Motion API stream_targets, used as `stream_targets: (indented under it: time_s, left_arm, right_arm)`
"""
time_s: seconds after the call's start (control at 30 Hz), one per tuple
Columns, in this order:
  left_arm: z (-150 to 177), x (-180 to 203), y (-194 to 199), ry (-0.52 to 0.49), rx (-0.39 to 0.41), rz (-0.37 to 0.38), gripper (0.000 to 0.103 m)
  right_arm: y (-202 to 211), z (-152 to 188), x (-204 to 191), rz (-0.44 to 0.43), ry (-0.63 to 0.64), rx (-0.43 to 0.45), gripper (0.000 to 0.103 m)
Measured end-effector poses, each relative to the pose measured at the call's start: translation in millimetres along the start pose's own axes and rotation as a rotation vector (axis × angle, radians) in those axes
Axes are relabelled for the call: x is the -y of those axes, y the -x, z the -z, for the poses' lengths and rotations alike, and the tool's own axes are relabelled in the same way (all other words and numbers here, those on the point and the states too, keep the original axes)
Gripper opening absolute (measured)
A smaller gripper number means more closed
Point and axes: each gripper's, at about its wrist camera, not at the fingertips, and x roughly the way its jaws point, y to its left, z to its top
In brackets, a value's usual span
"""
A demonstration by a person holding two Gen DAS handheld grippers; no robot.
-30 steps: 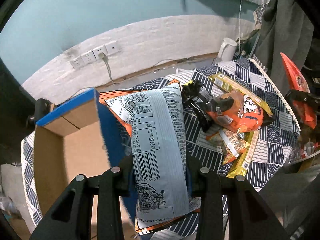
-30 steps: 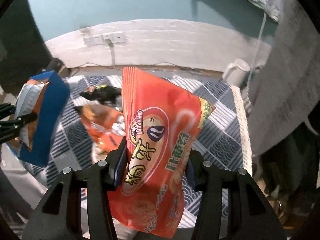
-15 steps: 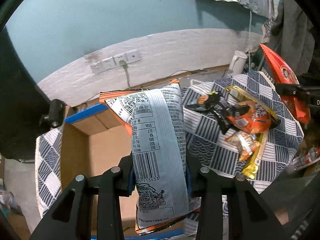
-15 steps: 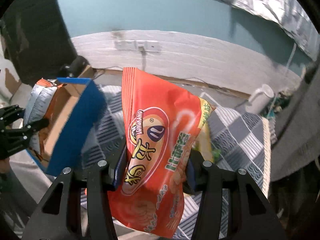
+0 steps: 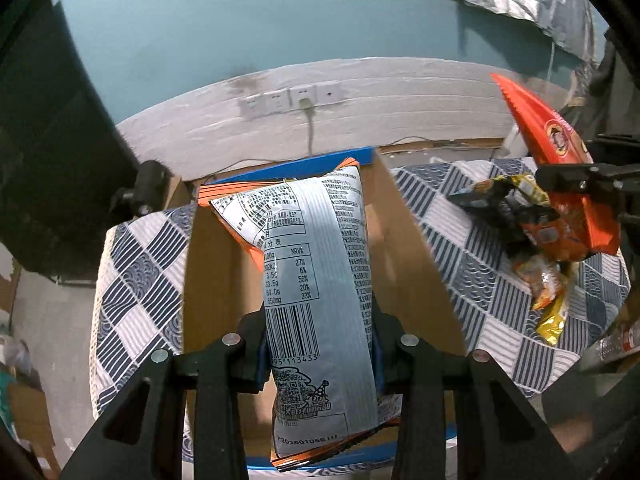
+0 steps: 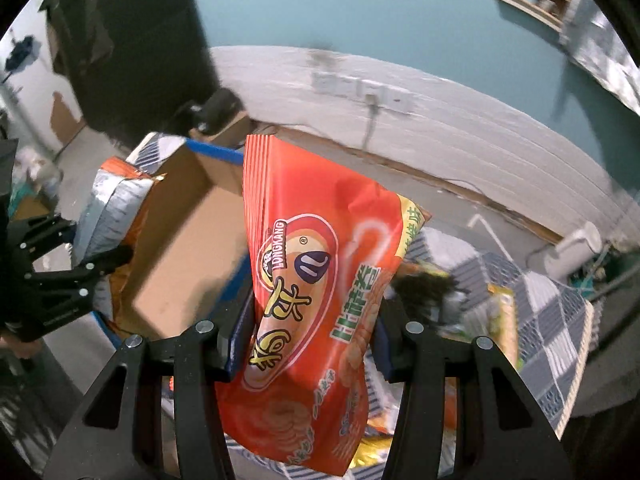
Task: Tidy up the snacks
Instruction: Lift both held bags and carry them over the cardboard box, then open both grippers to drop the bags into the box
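My left gripper (image 5: 318, 344) is shut on a silver and orange snack bag (image 5: 316, 276), its printed back facing the camera, held upright over the open cardboard box (image 5: 412, 248) with blue edges. My right gripper (image 6: 310, 336) is shut on a red-orange snack bag (image 6: 316, 280). That bag hangs just right of the box (image 6: 188, 248). In the right wrist view the left gripper (image 6: 76, 252) with its silver bag (image 6: 114, 208) shows at the left. In the left wrist view the red bag (image 5: 552, 152) shows at the far right.
A pile of small snack packets (image 5: 536, 248) lies on the blue and white patterned cloth (image 5: 480, 280) right of the box. A white kettle (image 6: 576, 248) stands at the back right. Wall sockets (image 5: 288, 98) with a cable sit on the white wall behind.
Both grippers have swung left with their bags. The silver bag now hangs over the box's opening, and the red bag has come from the cloth's middle to beside the box.
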Motion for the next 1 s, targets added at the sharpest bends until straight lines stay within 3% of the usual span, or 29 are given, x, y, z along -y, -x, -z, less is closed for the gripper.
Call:
stream_targets:
  time_s: [0.3, 0.7, 0.83, 0.93, 1.0]
  left_arm:
    - [14, -37, -12, 0.036, -0.032, -0.042, 0.038]
    - [30, -65, -24, 0.096, -0.081, -0.048, 0.039]
    - [34, -66, -29, 0.095, -0.105, -0.069, 0.041]
    - [33, -64, -29, 0.086, -0.109, -0.085, 0.052]
    - [30, -61, -24, 0.081, -0.086, -0.089, 0.067]
  right_arm:
    - [-45, -17, -59, -0.066, 0.097, -0.064, 0.049]
    - [-73, -28, -95, -0.099, 0.144, -0.112, 0.050]
    - [-75, -31, -102, -0.113, 0.140, -0.112, 0.061]
    - [-73, -33, -101, -0.108, 0.131, -0.108, 0.071]
    - [-70, -34, -101, -0.100, 0.129, -0.095, 0.072]
